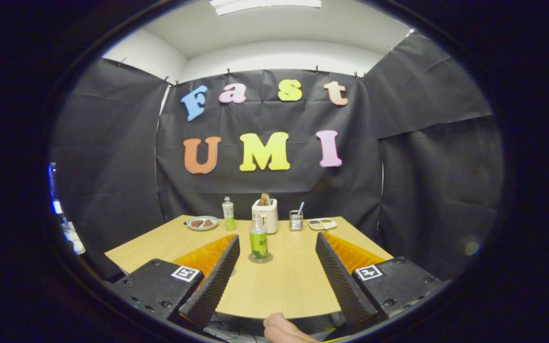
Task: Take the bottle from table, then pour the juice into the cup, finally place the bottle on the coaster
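Note:
A clear bottle [258, 242] with a green label and pale green juice stands upright on a round grey coaster [260, 259] in the middle of the wooden table [284, 286]. It sits ahead of my gripper [278, 239], between the lines of the two fingers and nearer the left one. Both fingers are spread wide and touch nothing. A small metal cup [296, 220] with a stick in it stands beyond the bottle, at the table's back.
Along the back edge stand a plate of food [202, 222], a second small bottle [228, 214], a white toaster [265, 214] and a compartment tray [322, 223]. A person's hand [281, 328] shows below the table's near edge. Black cloth walls enclose the table.

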Motion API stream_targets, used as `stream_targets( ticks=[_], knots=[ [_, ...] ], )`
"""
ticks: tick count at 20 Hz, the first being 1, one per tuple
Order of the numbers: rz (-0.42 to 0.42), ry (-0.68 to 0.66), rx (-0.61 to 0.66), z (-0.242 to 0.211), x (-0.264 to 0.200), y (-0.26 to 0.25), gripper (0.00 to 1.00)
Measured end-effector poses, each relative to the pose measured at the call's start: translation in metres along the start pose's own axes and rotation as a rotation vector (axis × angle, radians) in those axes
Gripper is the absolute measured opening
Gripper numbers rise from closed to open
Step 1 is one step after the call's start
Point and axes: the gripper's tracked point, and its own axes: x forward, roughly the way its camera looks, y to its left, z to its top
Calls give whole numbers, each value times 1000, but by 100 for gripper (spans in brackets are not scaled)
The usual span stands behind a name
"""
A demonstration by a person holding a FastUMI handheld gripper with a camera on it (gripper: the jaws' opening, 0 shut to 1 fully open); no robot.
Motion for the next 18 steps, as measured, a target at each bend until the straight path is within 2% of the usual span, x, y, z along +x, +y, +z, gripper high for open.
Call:
stream_targets(
  ticks=[6, 18],
  knots=[
    [-53, -21, -7, -16, -8, -19, 100],
    [-16, -69, -19, -21, -11, -14, 100]
  ],
)
